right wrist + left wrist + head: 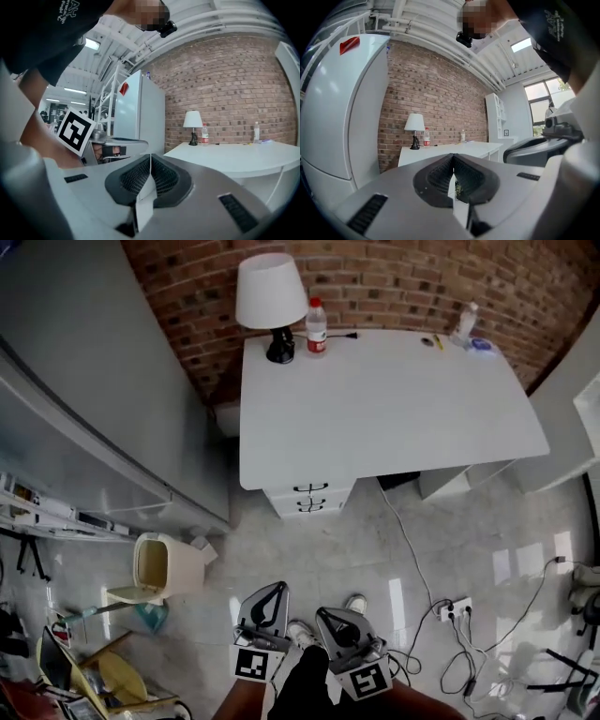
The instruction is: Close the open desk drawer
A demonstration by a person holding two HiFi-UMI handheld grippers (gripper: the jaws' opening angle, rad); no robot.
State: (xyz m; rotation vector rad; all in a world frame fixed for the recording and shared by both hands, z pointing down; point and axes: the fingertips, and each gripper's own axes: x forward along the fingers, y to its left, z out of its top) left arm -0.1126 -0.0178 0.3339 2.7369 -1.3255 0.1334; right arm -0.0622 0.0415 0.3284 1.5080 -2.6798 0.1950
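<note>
Closing looks not yet begun: the left gripper (277, 587) and right gripper (324, 614), jaws together on nothing, hang by the person's body, well apart from the drawer stack (310, 496) jutting slightly from under the white desk (394, 418)'s near-left corner

I see a white lamp (271, 298) at the counter's (394, 427) far left corner, with a red-capped bottle (317, 327) just beside it. A clear bottle (464, 322) stands near the far right corner. On the floor (375, 554) there's a cream bin (164, 566) to the left and a power strip (456, 608) to the right.
</note>
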